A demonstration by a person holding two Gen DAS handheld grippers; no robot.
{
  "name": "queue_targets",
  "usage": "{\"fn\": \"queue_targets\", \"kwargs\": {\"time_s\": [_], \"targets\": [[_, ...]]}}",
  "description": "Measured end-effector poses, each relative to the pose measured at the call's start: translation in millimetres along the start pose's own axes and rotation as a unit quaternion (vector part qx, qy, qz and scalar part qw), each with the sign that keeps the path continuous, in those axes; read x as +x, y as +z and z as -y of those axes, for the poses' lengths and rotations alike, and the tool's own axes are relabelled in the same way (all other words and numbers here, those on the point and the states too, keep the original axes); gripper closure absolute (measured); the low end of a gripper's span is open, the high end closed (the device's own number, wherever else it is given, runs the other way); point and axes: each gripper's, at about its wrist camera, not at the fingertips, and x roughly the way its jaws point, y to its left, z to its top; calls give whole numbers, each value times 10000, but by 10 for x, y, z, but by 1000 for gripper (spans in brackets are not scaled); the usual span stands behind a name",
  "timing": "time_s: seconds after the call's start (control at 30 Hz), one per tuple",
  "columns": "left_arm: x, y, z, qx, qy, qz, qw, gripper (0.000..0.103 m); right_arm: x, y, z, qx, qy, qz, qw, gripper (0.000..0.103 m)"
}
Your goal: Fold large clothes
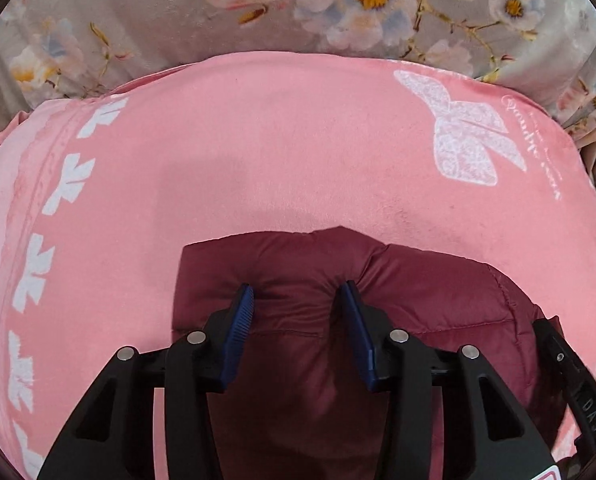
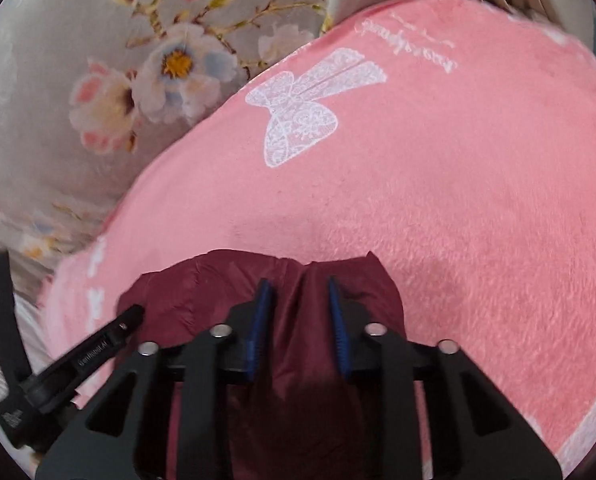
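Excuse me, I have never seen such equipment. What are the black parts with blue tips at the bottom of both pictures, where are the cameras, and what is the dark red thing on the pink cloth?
There is no robot here. A person holds one hand-held gripper in each hand, and a wide-angle camera on each looks forward along its jaws, so the edges look bent. One picture comes from the left gripper, the other from the right gripper. The black parts are the jaws and the blue strips are their pads. A pink blanket with a white bow print lies on a grey flowered sheet. The dark red thing is a padded maroon garment, to be folded. Each gripper has a fold of its edge pinched between its pads. The black piece at the side of each view is the other gripper.
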Motion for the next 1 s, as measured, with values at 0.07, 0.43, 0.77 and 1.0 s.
{"fn": "queue_targets", "kwargs": {"time_s": [0.07,0.43,0.77,1.0], "targets": [[100,-41,46,145,136,143,9997,59,108,-34,-19,-258,-67,76,9996,84],[379,-88,75,161,261,479,9984,56,501,-33,34,-365,4,19,9993,85],[455,-167,138,261,487,766,9955,55,529,-62,-1,-466,-115,93,9988,85],[471,-186,138,255,497,827,9950,54,536,-66,-9,-477,-128,100,9987,85]]}}
